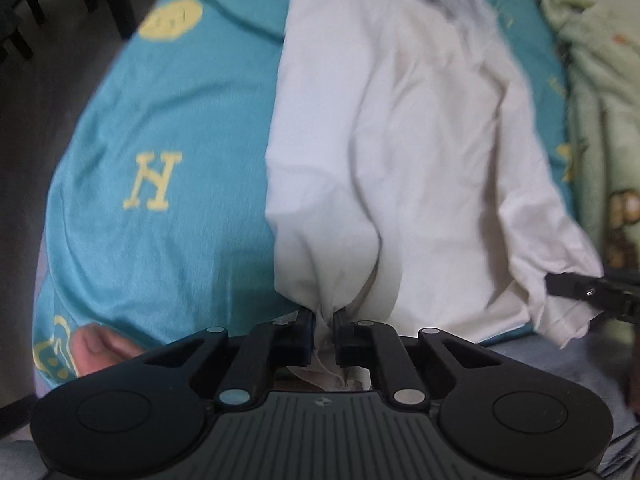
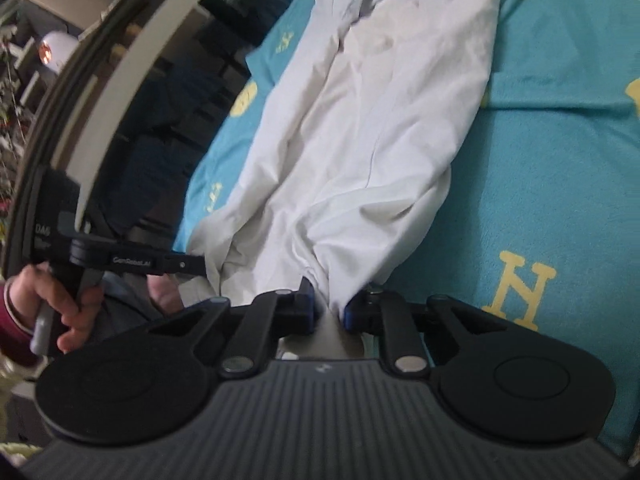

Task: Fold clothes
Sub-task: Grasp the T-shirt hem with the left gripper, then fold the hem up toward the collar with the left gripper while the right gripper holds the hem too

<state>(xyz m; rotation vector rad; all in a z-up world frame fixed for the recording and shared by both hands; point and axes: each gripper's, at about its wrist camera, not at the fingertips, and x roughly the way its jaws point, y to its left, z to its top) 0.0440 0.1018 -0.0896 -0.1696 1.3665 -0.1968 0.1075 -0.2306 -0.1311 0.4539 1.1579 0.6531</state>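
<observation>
Lying lengthwise on a bed covered by a teal sheet point(image 1: 160, 120) with yellow letters is a white garment point(image 1: 400, 140), rumpled and already narrowed into a long strip. Its near edge is gathered up at two points. The left gripper point(image 1: 324, 320) has its jaws closed narrow on a bunched pinch of white cloth, which spills back between the fingers. The right gripper point(image 2: 330, 304) is likewise clamped on a twist of the same edge, further along. Seen from the right wrist, a hand point(image 2: 68, 300) in a dark red sleeve holds the other tool's handle. A pale green blanket point(image 1: 600, 100) lies at the far side. The cloth looks light, thin and floppy, so it should sag and crease between the two grips; corners or hem, held taut and apart, seem the best places to hold. It may slip if only one layer is caught
</observation>
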